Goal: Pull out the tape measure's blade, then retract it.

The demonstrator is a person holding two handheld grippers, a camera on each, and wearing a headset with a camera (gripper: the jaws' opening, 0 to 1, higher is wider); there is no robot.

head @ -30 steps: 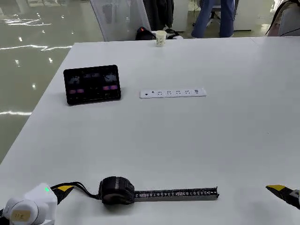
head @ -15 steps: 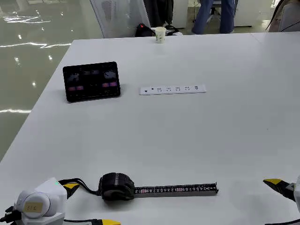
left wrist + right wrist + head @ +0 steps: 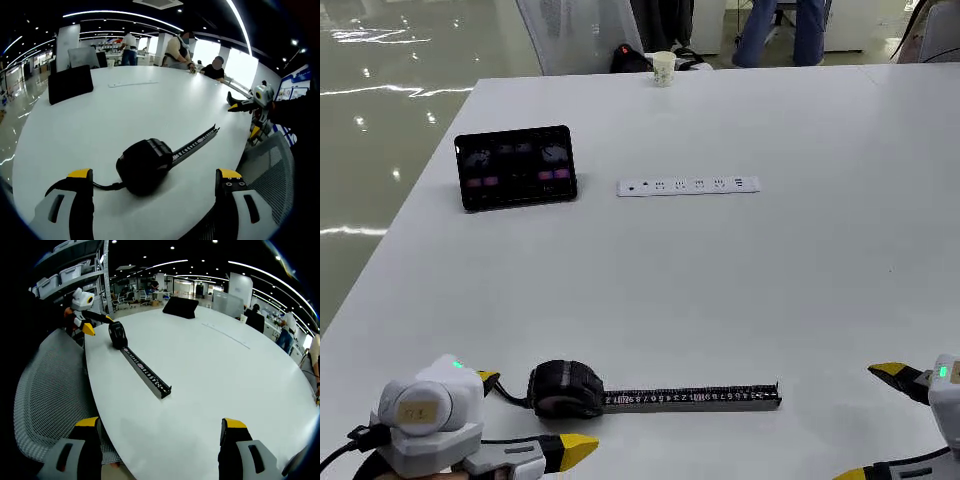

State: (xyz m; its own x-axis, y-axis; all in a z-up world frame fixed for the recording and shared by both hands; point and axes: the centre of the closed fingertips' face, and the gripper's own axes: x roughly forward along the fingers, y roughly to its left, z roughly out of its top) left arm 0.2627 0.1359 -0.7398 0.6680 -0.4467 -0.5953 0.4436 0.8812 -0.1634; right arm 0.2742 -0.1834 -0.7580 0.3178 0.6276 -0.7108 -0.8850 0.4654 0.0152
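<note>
Black tape measure (image 3: 565,390) lies by the table's (image 3: 720,280) near edge, blade (image 3: 690,397) out; left tool (image 3: 154,175) and right tool (image 3: 160,422) both apart.

No legible text found: the tape measure's blade (image 3: 692,397) carries a printed numbered scale too small to read, and markings on the tablet (image 3: 516,167) screen are blurred.

White left tool (image 3: 533,413), yellow-tipped jaws
</note>
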